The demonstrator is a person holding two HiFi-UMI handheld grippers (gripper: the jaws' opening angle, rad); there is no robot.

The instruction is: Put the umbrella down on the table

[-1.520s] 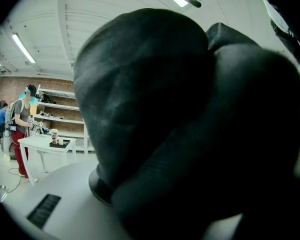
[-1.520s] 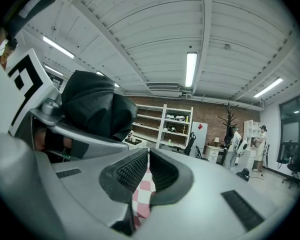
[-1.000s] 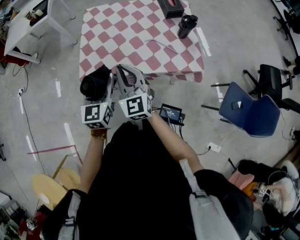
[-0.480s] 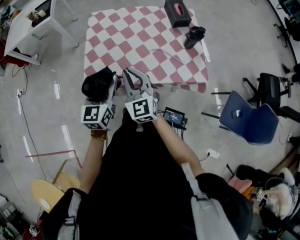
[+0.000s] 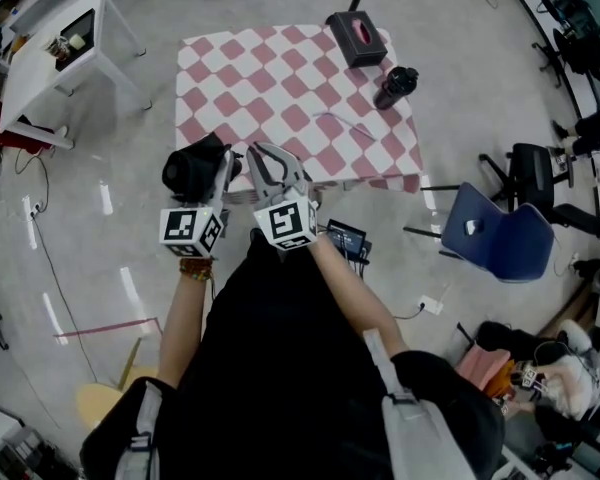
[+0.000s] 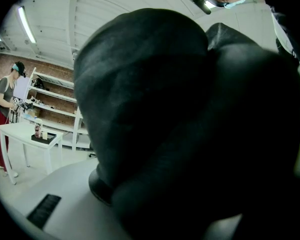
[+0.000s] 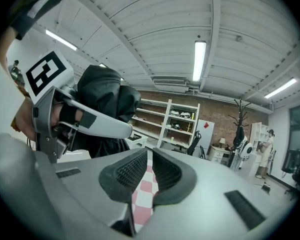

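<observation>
In the head view the folded black umbrella (image 5: 192,168) is a dark bundle just off the near left corner of the pink-and-white checked table (image 5: 270,78). My left gripper (image 5: 216,171) is shut on it, and black fabric (image 6: 180,109) fills the left gripper view and hides the jaws. Beside it on the right, my right gripper (image 5: 270,164) reaches the table's near edge. Its pads (image 7: 127,171) stand almost together with nothing between them. Through the narrow slit I see the checked cloth (image 7: 144,196).
A dark tissue box (image 5: 357,38) and a black bottle (image 5: 396,86) stand at the table's far right, and a thin strip (image 5: 342,123) lies near them. A blue chair (image 5: 500,233) is at the right. A white side table (image 5: 55,63) is at the far left. A small screen (image 5: 345,238) lies on the floor.
Both grippers, the left still holding the umbrella, have moved forward to the table's near edge. The right gripper now overlaps the cloth.
</observation>
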